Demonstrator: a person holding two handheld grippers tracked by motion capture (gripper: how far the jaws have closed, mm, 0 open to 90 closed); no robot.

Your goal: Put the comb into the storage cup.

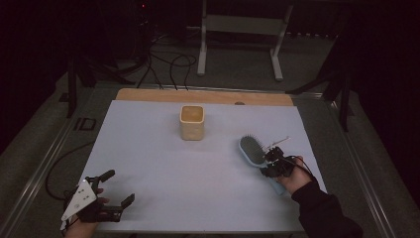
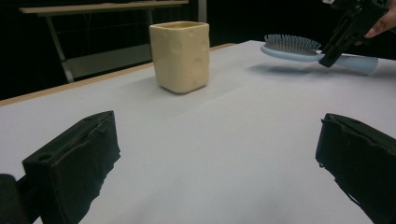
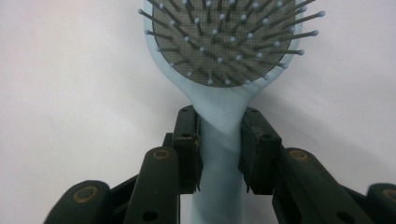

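My right gripper (image 3: 219, 149) is clamped on the hairbrush (image 3: 223, 70), both jaws pressed against the pale blue neck just below the bristle pad. In the high view that gripper (image 1: 273, 161) sits out toward four o'clock on the white table (image 1: 163, 163), with my hand (image 1: 293, 178) and dark sleeve (image 1: 324, 213) behind it, and the hairbrush (image 1: 251, 150) head points up toward eleven o'clock from the grip, bristles facing up. From the left gripper view the hairbrush (image 2: 299, 49) casts a shadow on the sheet beneath the head, though I can't tell for sure whether it is clear of the surface.

My left gripper (image 1: 116, 191) is down at seven o'clock near the front edge, jaws spread wide with nothing between them, grey plate on top. Looking along it (image 2: 217, 154), the two black jaws frame bare white tabletop.

Straight ahead of that gripper stands the cream cup (image 2: 180, 56), square-sided, dimpled like cheese, upright. In the high view the cup (image 1: 192, 122) is at twelve o'clock, past the table's middle, well apart from both grippers and off to the brush's ten o'clock. Nothing lies between brush and cup.

Beyond the far wooden edge (image 1: 203, 95), black cables (image 1: 168, 67) trail over the floor beside a white frame (image 1: 240, 29).
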